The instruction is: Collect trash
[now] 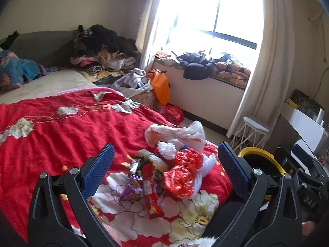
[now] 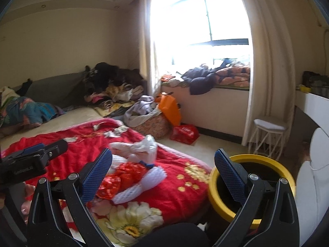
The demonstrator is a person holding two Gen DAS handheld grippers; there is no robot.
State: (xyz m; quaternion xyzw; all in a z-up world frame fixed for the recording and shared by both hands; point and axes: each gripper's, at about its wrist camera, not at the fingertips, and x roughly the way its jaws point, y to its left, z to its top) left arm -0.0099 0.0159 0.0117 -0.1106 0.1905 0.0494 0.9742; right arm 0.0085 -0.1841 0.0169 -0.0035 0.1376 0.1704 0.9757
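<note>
Right now the trash (image 1: 164, 170) lies heaped on the red floral blanket (image 1: 61, 127) near the foot corner of the bed: a crumpled red foil bag (image 1: 183, 177), white foam netting (image 2: 133, 187), snack wrappers (image 1: 152, 203) and a white plastic bag (image 1: 181, 133). Just beside that corner, on the floor, stands a yellow-rimmed bin (image 2: 255, 158). Both tools hover above the heap, the left tool (image 1: 164, 168) and the right tool (image 2: 160, 173) each spread wide and holding nothing. Collecting seems barely begun; the next move likely calls for lowering one tool onto a light, crinkly piece, pinching it, and carrying it across to the bin. Only the left view shows the wrappers and tangled thread; the right view shows the bin's whole rim.
</note>
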